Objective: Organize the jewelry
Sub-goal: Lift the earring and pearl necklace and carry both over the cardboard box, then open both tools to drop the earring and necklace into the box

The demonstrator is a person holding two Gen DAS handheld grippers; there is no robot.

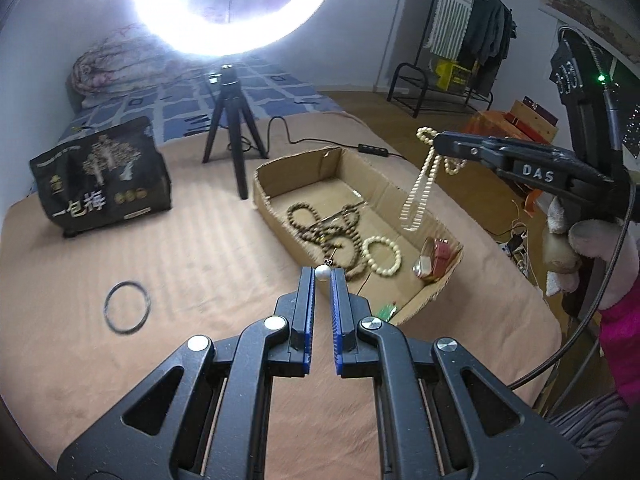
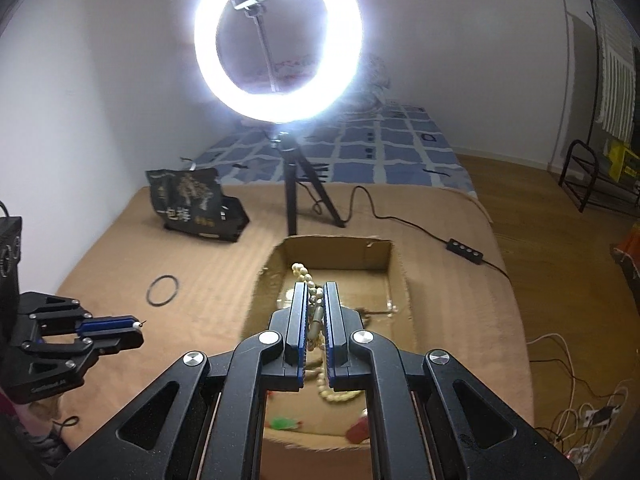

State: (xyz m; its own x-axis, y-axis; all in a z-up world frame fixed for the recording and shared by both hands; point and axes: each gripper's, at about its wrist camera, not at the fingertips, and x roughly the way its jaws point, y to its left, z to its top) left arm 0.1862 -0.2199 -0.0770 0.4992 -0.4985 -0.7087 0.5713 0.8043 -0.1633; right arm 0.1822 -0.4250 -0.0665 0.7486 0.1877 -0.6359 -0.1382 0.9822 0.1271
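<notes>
Item in hand: a cream bead necklace (image 1: 420, 184), hanging in a long loop from the right tongs (image 1: 440, 142), which are pinched on its upper part. The loop hangs above the right-hand half of the cardboard box (image 1: 280, 176), clear of the box floor. In the right wrist view the same beads (image 2: 316, 312) sit between the closed jaws and trail below them, over the box (image 2: 336, 252). Judgement: it is held high so the loop can be lowered into the box without snagging the rim.

The left tongs (image 1: 322, 274) are pressed together on a small pearl piece (image 1: 322, 273), apparently an earring or pin, at the very tips. It sits over the near edge of the box. Only the tips hold it, so the hold looks slight and a knock could drop it.

Inside the box: a string of brown wooden beads (image 1: 320, 224) in coils at the middle, a cream bead bracelet (image 1: 382, 255) just right of it, and a red-strapped item (image 1: 434, 258) in the near right corner, possibly a watch. A small green object (image 1: 386, 311) lies just outside the near wall.

Left of the box, well apart, a thin black ring (image 1: 127, 307) lies on the tan blanket (image 1: 200, 240), not yet gathered. Behind the box stand a ring light on a tripod (image 1: 232, 132) and a black snack bag (image 1: 100, 176).
</notes>
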